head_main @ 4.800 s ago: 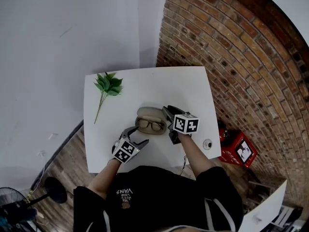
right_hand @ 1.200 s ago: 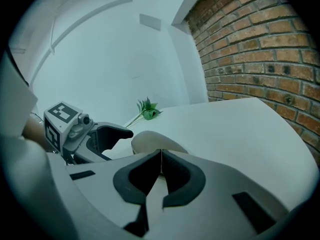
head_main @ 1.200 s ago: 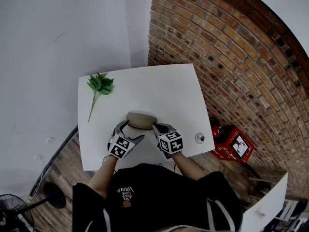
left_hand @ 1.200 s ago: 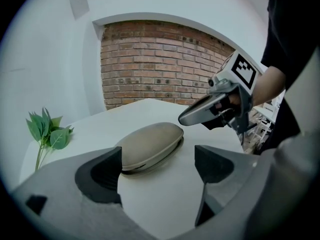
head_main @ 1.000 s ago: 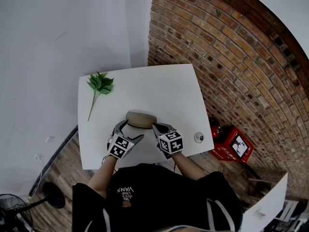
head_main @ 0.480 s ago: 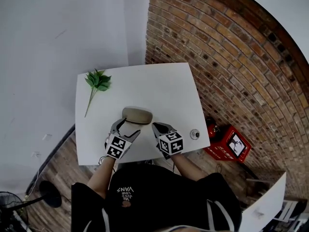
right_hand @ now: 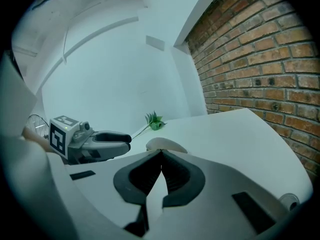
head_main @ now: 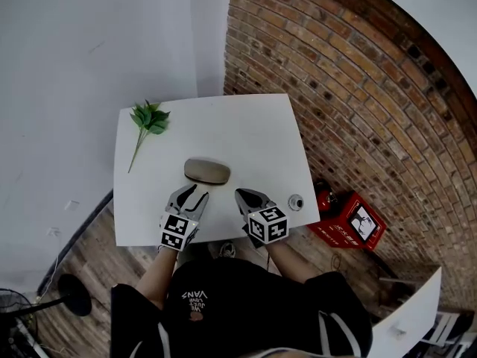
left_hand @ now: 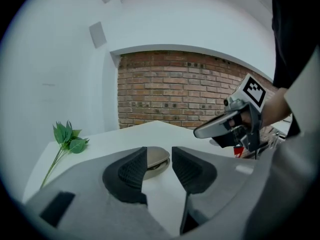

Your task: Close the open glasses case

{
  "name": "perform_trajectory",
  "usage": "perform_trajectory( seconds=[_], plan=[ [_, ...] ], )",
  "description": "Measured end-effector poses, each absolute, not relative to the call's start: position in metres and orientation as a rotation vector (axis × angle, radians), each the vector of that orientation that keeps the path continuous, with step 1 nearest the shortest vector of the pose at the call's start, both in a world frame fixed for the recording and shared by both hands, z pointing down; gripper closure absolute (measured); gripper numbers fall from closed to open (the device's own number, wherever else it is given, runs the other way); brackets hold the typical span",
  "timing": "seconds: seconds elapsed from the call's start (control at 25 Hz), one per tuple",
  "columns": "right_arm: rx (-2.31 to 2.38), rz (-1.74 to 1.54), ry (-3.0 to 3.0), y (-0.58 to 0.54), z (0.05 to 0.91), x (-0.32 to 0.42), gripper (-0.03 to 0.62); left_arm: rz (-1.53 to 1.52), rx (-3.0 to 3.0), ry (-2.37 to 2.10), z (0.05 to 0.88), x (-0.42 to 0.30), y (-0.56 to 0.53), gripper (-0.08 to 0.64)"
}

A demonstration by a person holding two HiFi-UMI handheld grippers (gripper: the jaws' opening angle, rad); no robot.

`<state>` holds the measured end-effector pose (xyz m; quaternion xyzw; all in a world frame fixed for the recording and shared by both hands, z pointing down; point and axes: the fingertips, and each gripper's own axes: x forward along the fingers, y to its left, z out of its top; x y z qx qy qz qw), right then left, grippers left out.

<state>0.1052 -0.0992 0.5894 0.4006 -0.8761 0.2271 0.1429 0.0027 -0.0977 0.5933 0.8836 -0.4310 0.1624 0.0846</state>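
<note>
A green leafy sprig (head_main: 149, 118) lies at the ten o'clock corner of the white table (head_main: 253, 125). Nearer the middle rests the tan glasses case (head_main: 207, 171), lid down, with nothing touching it. At its seven o'clock hangs the left gripper (head_main: 190, 194), its jaws narrowed but still parted. They have just been closing with nothing between them, and the case sits clear beyond the gap. At the case's five o'clock, the right gripper (head_main: 242, 194) has its jaws pressed together, empty. A small round object (head_main: 295, 202) sits by the table's four o'clock edge, and a red crate (head_main: 354, 222) stands on the floor beyond. Nothing blocks the case. Seconds earlier it lay open with spectacles showing; both grippers have since drawn back from its ends.
</note>
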Motion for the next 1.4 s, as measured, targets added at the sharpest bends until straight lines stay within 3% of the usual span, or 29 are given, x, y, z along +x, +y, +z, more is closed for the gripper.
perform_trajectory(
  seconds=[0.28, 1.4],
  plan=[
    [1.214, 0.673, -2.526, -0.09, 0.586, 0.103, 0.592, 0.489, 2.673, -1.257, 0.584, -0.002, -0.095, 0.552],
    [1.591, 0.699, -2.368, -0.035, 0.579, 0.03, 0.592, 0.539, 2.845, -0.843, 0.577, -0.075, -0.041, 0.552]
  ],
)
